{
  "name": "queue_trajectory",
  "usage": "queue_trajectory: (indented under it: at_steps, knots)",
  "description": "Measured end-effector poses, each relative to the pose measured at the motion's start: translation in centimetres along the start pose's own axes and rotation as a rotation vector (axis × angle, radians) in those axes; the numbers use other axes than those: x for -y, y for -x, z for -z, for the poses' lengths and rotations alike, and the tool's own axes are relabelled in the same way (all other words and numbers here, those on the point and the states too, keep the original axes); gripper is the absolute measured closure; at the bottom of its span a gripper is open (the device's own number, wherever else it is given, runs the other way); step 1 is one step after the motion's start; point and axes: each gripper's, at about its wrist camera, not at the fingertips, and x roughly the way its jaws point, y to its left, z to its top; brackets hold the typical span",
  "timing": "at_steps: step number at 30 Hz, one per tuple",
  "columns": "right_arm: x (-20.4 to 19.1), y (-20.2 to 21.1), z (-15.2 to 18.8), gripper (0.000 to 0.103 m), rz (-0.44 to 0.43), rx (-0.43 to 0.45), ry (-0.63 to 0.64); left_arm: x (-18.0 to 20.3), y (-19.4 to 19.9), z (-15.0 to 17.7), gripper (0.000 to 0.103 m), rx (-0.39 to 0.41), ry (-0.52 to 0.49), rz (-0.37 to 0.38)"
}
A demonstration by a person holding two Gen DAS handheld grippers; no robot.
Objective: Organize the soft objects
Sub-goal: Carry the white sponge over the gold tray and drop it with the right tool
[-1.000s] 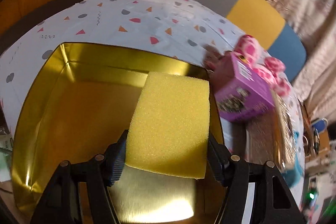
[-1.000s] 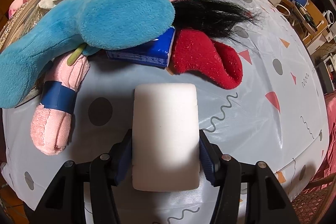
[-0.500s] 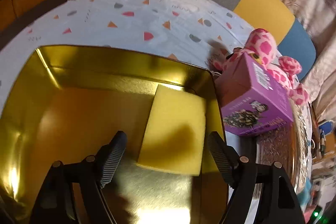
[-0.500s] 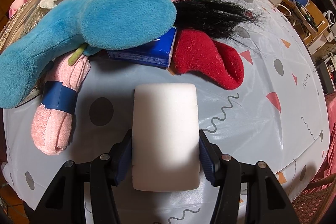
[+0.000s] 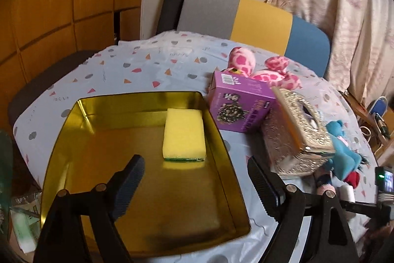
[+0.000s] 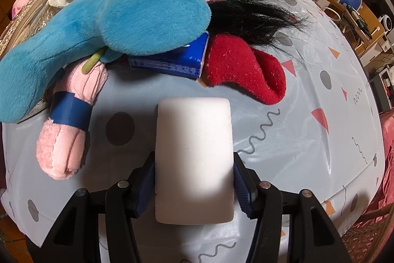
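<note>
In the left wrist view a yellow sponge with a green underside lies flat in the far right corner of a gold tin tray. My left gripper is open and empty, raised above the tray and behind the sponge. In the right wrist view my right gripper is shut on a white sponge block, held just over the tablecloth. Beyond it lie a blue plush, a pink rolled cloth with a blue band, a red sock and a black hair tuft.
A purple box, a glittery tissue box and a pink spotted plush stand right of the tray. A blue packet lies under the blue plush. A chair stands behind the table; the table edge is near on the right.
My left gripper opened, let the yellow sponge go into the tray, and pulled back and up. The right gripper has kept still with the white sponge.
</note>
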Motion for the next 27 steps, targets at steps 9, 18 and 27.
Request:
queue_trajectory:
  at_steps: [9,18,27]
  knots:
    - [-2.5,1.2,2.1,0.046,-0.016,0.002,-0.004,0.2,3.0,0.9,0.014,0.029,-0.014,0.037]
    - [-5.8,2.4,4.2,0.046,-0.036,0.000,0.035,-0.8,3.9,1.3,0.014,0.037,0.006,0.039]
    - [-8.6,4.1,7.1,0.046,-0.081,0.015,0.083,-1.8,4.0,2.2,0.014,0.022,0.019,0.030]
